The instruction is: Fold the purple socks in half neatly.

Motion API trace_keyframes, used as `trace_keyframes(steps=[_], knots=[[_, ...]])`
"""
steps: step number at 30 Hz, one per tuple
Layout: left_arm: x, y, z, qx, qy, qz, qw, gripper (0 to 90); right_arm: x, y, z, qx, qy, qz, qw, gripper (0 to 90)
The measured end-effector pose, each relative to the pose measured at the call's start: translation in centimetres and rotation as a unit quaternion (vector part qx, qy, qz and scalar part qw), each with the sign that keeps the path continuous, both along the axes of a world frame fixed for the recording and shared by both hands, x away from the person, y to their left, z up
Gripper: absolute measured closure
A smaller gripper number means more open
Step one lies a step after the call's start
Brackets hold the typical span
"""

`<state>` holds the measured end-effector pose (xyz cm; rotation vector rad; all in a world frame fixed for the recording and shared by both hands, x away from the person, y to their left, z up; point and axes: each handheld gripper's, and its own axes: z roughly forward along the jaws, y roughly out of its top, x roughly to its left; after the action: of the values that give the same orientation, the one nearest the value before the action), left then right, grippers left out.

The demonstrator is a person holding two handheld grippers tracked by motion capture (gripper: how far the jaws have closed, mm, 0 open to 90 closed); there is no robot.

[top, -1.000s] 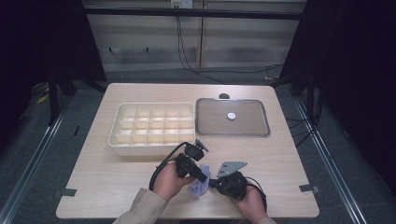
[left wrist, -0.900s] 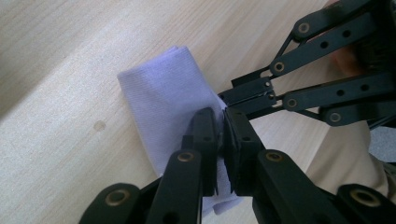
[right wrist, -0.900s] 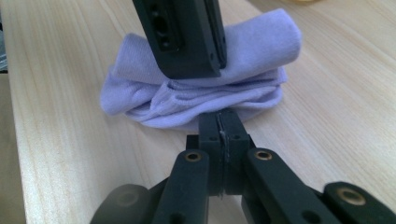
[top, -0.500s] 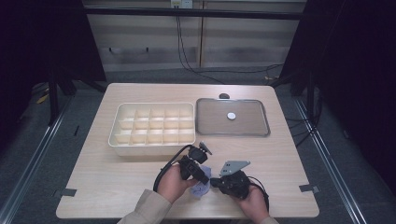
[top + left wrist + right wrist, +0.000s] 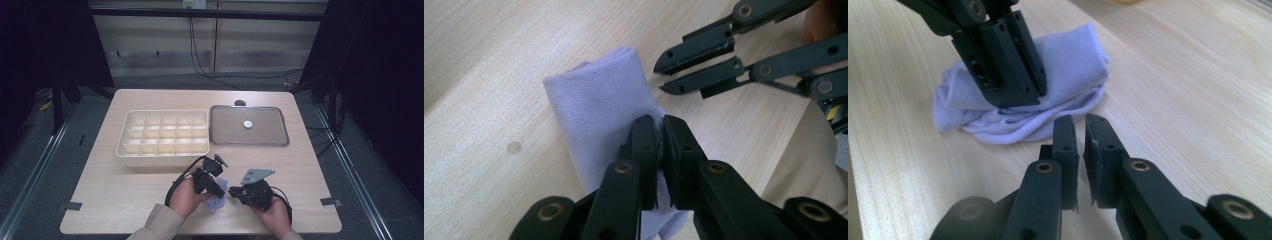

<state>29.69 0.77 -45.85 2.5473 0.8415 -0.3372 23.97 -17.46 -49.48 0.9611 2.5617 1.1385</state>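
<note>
A folded lavender cloth (image 5: 216,204) lies on the wooden table near its front edge. My left gripper (image 5: 660,122) is shut on the cloth (image 5: 599,105), with a fold of fabric pinched between its jaws. It comes down onto the cloth (image 5: 1068,60) from above, as the left gripper (image 5: 1020,97) shows in the right gripper view. My right gripper (image 5: 1080,122) sits just short of the cloth's edge. Its jaws have just been opening, a narrow gap shows between them, and nothing is in it. In the high view the right gripper (image 5: 232,191) points left at the left gripper (image 5: 219,194).
A cream compartment box (image 5: 122,150) stands behind the hands at the left. A metal tray (image 5: 230,132) with a small white disc (image 5: 247,123) lies to its right. A small dark object (image 5: 240,103) sits at the table's far edge.
Both hands stay over the cloth near the front edge. The high view shows no clear move between the frames.
</note>
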Motion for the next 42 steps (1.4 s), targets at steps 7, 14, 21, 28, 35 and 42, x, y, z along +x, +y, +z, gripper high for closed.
trace_keyframes(steps=[7,14,21,28,35,42], knots=[[-0.2,0.0,0.0,0.001,-0.009,-0.009,0.9999,84.9,0.2,-0.7,0.4,0.005,0.0,-0.01,0.9999,88.5],[-0.2,-0.1,-0.1,0.0,-0.01,-0.013,0.9999,85.1,0.4,-0.6,0.7,0.007,0.003,-0.016,0.9998,90.0],[-0.3,0.0,-0.1,-0.003,-0.011,-0.011,0.9999,85.1,0.6,-0.6,1.6,0.019,-0.003,-0.018,0.9997,90.0],[-0.5,-0.3,-0.1,-0.01,-0.005,-0.013,0.9998,85.1,0.8,-0.8,2.3,0.029,-0.012,-0.024,0.9992,90.0],[-0.6,-0.4,-0.2,-0.015,-0.005,-0.017,0.9997,85.0,1.0,-0.5,2.7,0.031,-0.019,-0.026,0.999,90.0],[-0.7,-0.5,-0.2,-0.016,-0.004,-0.022,0.9996,85.0,1.1,0.1,2.8,0.031,-0.021,-0.021,0.9991,90.0]])
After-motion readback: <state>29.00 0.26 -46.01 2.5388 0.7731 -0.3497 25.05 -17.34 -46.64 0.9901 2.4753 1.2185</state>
